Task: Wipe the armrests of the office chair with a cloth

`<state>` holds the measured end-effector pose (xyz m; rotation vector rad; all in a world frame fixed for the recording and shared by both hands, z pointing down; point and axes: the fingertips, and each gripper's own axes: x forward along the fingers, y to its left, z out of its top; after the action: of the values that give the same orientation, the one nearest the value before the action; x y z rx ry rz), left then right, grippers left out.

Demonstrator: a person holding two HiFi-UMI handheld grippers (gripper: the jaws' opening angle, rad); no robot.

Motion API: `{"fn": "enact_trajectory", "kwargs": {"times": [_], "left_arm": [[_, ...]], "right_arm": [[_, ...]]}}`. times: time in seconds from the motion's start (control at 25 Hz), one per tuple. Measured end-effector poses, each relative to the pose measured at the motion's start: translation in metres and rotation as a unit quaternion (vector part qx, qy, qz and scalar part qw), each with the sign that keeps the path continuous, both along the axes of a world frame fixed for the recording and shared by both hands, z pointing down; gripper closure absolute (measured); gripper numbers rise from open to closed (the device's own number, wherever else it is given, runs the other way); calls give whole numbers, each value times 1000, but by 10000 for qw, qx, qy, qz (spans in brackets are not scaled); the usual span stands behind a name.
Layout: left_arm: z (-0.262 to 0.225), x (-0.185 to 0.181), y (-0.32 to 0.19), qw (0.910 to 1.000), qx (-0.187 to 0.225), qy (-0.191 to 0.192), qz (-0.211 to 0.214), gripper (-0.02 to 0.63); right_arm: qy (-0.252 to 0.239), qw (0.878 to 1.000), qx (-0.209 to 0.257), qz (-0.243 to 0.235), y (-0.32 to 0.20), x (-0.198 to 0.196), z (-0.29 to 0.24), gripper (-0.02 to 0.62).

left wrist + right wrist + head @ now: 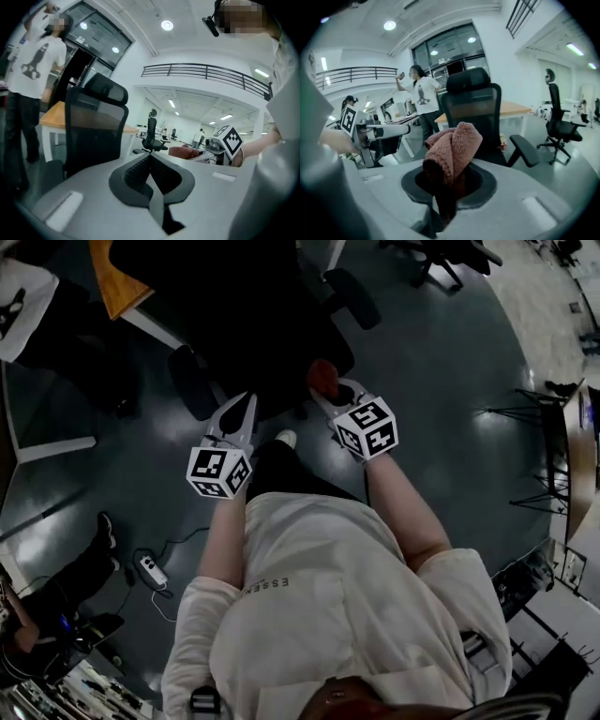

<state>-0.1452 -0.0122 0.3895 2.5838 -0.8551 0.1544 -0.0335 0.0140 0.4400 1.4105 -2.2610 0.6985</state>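
Gripping a folded cloth, the right gripper is clenching it with a wad poking past the jaws, likely so the soft part meets the surface first. The left gripper is pressing its jaws together on nothing and hanging alongside, seemingly just waiting its turn. Both are pointing at the chair just ahead, and neither is touching it. The nearer armrest is sitting just past the left gripper, while the farther armrest is lying beyond the right; wiping, I'd judge, is not yet starting. Farther back a desk is standing, and a bystander is lingering.
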Motion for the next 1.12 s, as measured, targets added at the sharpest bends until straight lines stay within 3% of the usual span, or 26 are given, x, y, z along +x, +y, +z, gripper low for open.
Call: {"fn": "enact_trajectory", "kwargs": {"times": [0.32,0.52,0.76,1.12], "left_arm": [[24,134,-15,9928,-210,-161,1165,589],[44,208,-34,9870,-404,-219,1537,589],[57,275,-63,9868,-609,-249,1483,589],[73,296,-114,9921,-636,-542,934,589]], "right_arm": [[-181,9859,-369,1622,36,143,25,545],[-228,9736,-654,2177,42,216,41,545],[-145,9710,-904,2206,17,289,54,545],[198,9905,-762,1129,-103,321,53,545]]}}
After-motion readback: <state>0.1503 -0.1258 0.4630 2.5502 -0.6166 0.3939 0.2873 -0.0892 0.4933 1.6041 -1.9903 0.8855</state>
